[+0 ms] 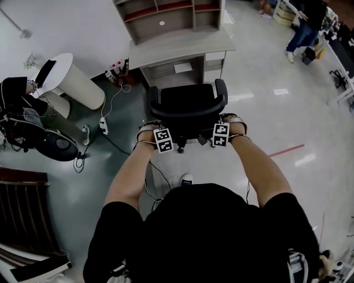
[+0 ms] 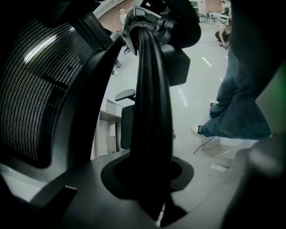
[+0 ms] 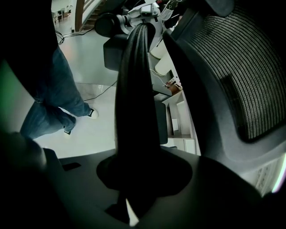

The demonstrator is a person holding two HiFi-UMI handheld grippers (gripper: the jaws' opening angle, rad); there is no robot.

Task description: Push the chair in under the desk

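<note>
Head view: a person in a black shirt is leaning over a black office chair (image 1: 188, 105), which is standing on the glossy floor (image 1: 265, 121) just in front of the pale tabletop (image 1: 182, 50), its armrests near the front edge and its seat not yet underneath. A shelf unit (image 1: 171, 16) is sitting on that tabletop. The left tool (image 1: 152, 126) and the right tool (image 1: 228, 119) are each clamping the top of the chair's back, one at either end. A white round stand (image 1: 69, 80) and a power strip (image 1: 103, 126) are lying off to the left, and a bystander in jeans (image 1: 304, 27) is standing at upper right.

Left gripper view: the jaws are closing on a black curved rim (image 2: 152, 112) of the chair, which is running straight up between them. The mesh backrest (image 2: 40, 89) is filling the left side, and the person's jeans leg (image 2: 241, 107) is showing at right.

Right gripper view: the jaws are likewise gripping the black rim, with the mesh on the right and the jeans on the left. Part of the tabletop's drawer unit (image 3: 181, 120) is showing beyond the rim.
</note>
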